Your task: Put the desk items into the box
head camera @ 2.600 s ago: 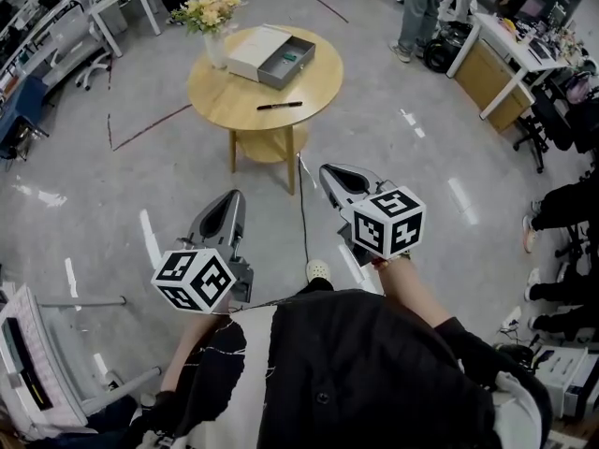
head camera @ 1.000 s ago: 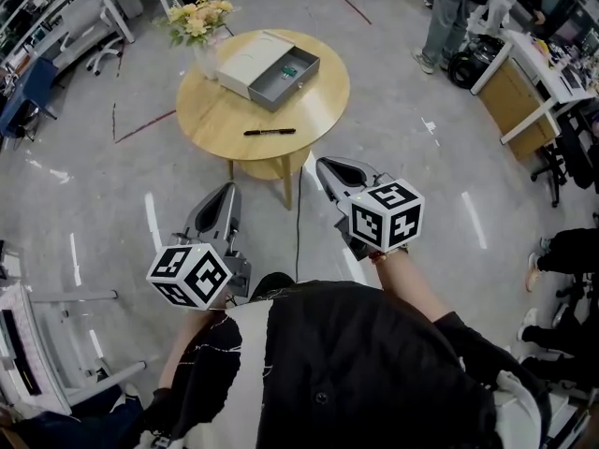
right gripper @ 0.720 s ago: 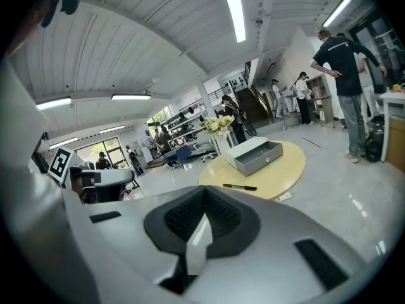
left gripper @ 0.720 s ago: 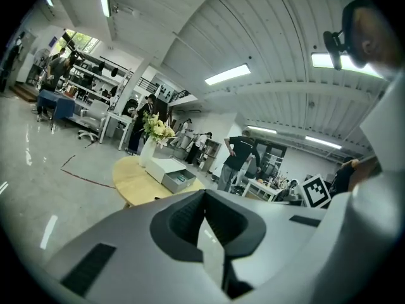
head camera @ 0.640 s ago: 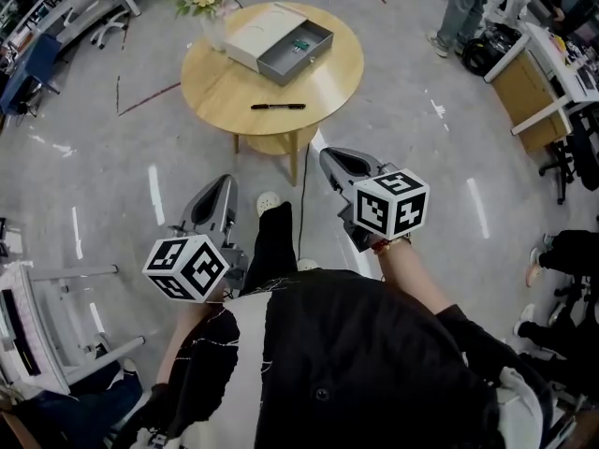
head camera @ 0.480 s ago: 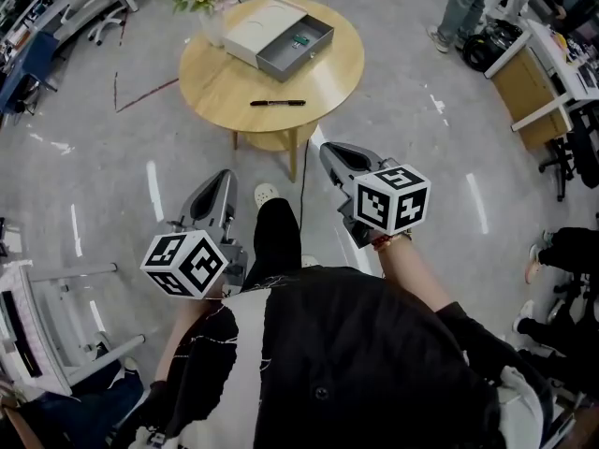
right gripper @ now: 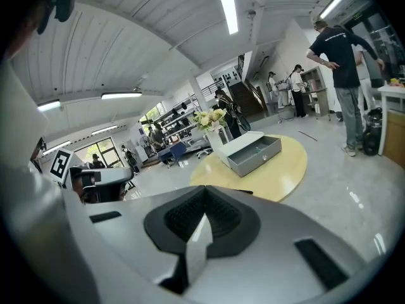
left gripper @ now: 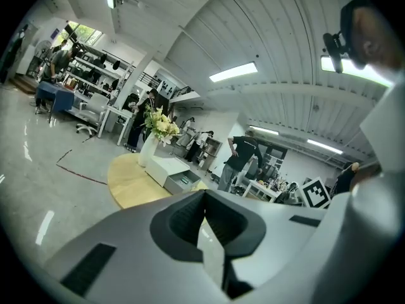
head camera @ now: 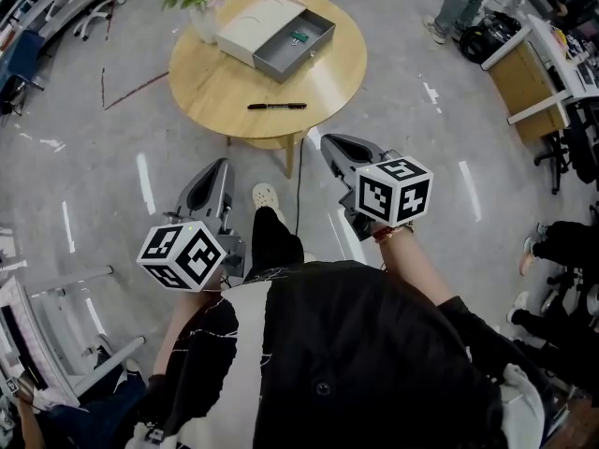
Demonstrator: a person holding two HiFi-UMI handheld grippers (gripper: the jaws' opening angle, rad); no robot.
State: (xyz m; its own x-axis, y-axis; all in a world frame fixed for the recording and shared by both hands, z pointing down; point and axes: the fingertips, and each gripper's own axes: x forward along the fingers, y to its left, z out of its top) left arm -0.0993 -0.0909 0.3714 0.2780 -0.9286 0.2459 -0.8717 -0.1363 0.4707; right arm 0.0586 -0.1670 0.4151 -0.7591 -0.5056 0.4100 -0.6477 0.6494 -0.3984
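We're standing short of the round table (head camera: 220, 87), one shoe (head camera: 266, 195) out ahead. Approach phase, nothing picked yet.

Left gripper (head camera: 219, 164): we're carrying it low, nose slightly down, tongs pressed together with nothing between them. Right gripper (head camera: 327, 140): same, pressed together and empty. Both gripper views are showing the pads meeting along one seam. We're reading the closed, tucked-in carry as a transit posture: no point spreading before we're within reach, and both are well apart from the tabletop.

Task items: the pen (head camera: 277, 107) is lying flat on the near part of the table, roughly crosswise to us, apart from everything else. The box (head camera: 301, 59) is sitting beyond it, grey tray open upward, pale lid (head camera: 248, 21) lying open beside it, next to the flower vase (head camera: 204, 28). Something small and green (head camera: 299, 36) is lying inside the box; too small to identify.

Why the layout is working for us: the mouth is facing up and the pen is lying between us and the box, so pick and drop are falling on one path. The right gripper is pointing nearer the pen, so we're guessing it's taking the pick. That's judgement only.

Progress: we're judging it early; the pen is the only loose desk item we're seeing. Risk: it's thin and flat on wood, so the tongs are needing to come down low astride it, and it's likely rolling if nudged. A cable (head camera: 299, 181) is running along the floor in our path, so we're flagging a trip hazard.
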